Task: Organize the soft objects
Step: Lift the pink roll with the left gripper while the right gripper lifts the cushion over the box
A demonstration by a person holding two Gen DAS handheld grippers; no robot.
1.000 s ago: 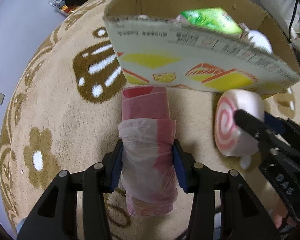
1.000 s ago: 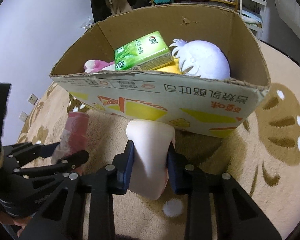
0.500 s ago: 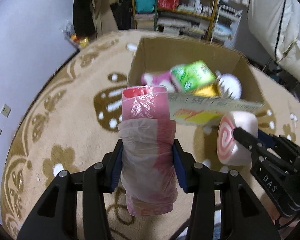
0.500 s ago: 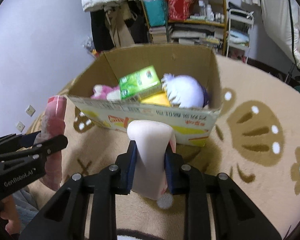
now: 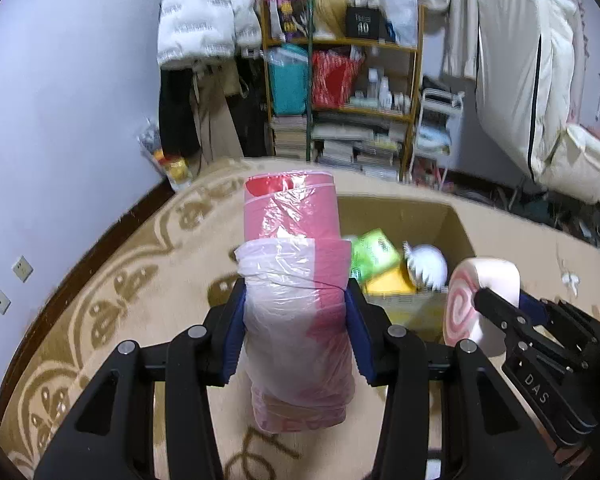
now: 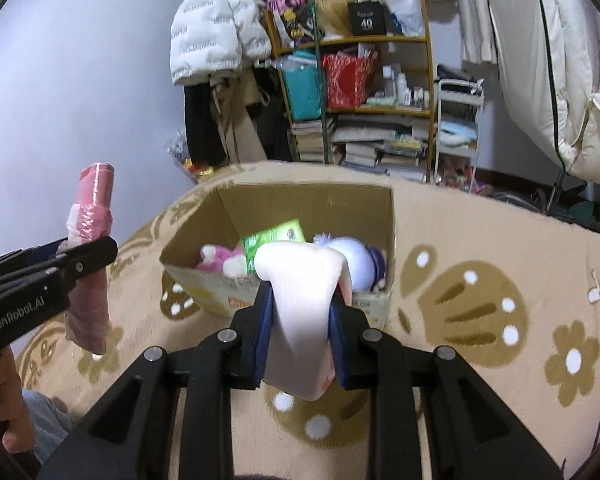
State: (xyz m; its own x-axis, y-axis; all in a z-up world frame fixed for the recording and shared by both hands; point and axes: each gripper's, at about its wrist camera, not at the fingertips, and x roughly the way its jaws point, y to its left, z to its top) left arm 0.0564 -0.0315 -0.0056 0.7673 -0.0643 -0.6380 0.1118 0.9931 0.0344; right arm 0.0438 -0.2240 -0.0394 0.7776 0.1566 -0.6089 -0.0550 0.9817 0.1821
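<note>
My left gripper [image 5: 296, 324] is shut on a pink plastic-wrapped roll [image 5: 296, 288] and holds it upright above the carpet; the roll also shows in the right wrist view [image 6: 90, 256]. My right gripper [image 6: 300, 320] is shut on a pink swirl-roll cushion [image 6: 302, 312], whose spiral end shows in the left wrist view [image 5: 476, 300]. An open cardboard box [image 6: 312, 208] stands on the carpet ahead of and below both grippers. It holds a green pack [image 6: 276, 240], a pink plush [image 6: 216, 260] and a white-purple plush [image 6: 356, 260].
A beige carpet with brown flower patterns [image 6: 480, 300] covers the floor. A cluttered shelf [image 5: 360, 100] and hanging coats [image 5: 204, 28] stand at the far wall. White bedding [image 5: 540, 100] hangs at the right. The wall [image 5: 60, 120] is at the left.
Both grippers have risen and pulled back from the box with their objects. The box has gone from filling the view to sitting lower and farther, its inside in sight.
</note>
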